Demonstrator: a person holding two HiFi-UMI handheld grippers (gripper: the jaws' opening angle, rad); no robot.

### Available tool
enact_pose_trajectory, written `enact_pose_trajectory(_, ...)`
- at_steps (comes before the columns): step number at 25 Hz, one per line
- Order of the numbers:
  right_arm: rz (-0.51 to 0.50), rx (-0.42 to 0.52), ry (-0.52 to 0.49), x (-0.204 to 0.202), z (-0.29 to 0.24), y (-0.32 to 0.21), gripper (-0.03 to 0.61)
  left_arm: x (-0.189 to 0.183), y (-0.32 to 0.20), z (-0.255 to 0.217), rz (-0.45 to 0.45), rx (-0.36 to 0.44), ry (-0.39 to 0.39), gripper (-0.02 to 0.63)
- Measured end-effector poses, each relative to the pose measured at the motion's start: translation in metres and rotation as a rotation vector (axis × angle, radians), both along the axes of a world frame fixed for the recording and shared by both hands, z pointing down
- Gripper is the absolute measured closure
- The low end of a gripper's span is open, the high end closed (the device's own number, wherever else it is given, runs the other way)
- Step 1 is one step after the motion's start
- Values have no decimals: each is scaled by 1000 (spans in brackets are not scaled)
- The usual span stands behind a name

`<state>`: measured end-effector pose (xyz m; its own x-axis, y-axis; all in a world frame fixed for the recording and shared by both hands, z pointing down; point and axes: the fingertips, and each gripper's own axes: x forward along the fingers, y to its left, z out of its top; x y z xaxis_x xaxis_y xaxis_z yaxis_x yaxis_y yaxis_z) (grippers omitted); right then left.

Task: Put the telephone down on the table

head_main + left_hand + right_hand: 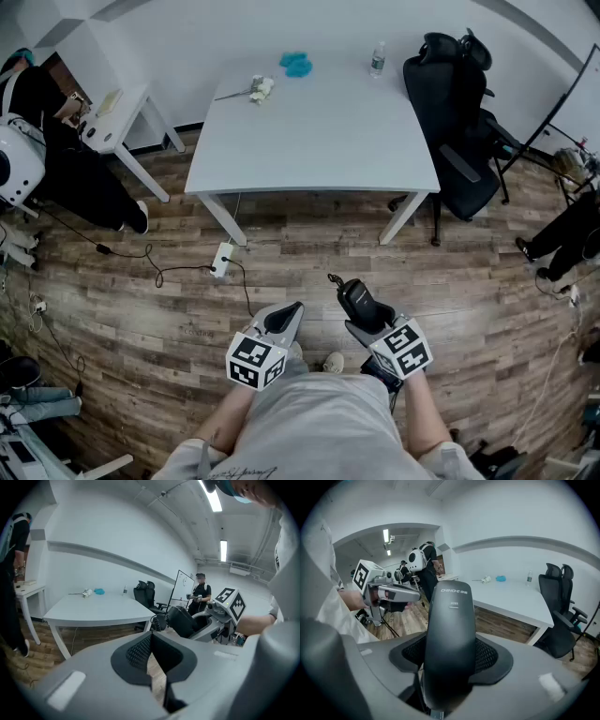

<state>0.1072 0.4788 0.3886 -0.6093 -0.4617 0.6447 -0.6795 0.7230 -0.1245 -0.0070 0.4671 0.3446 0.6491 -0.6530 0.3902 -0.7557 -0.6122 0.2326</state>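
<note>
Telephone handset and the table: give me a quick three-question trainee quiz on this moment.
1. True or false: the right gripper is shut on the black telephone handset.
2. Where is the white table relative to the handset? A) ahead, across the wooden floor; B) directly beneath it; C) touching it.
3. What clear item stands at the table's far edge, nearest the black office chair?
Key: 1 true; 2 A; 3 the water bottle.

White walls point(216, 28), wood-plank floor point(141, 319), white table point(319, 131), black office chair point(455, 103), ceiling strip lights point(223, 550).
</note>
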Motion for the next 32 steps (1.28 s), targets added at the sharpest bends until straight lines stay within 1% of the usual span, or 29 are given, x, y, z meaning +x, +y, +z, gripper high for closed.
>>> enact_pose_trajectory(5, 17, -2, -5, 4, -1, -3, 299, 4, -2, 0, 0, -8, -7, 598)
enact_pose_trajectory(15, 47, -9, -16, -5, 1, -6, 298, -6, -2, 2, 6, -20, -8, 598)
enact_pose_trajectory(25, 78, -29, -8, -24, 4, -15, 298, -30, -11, 4, 17, -13, -2, 598)
enact_pose_trajectory(32, 108, -20, -10, -44, 3, -28, 298, -57, -25, 4, 31, -4, -8, 598)
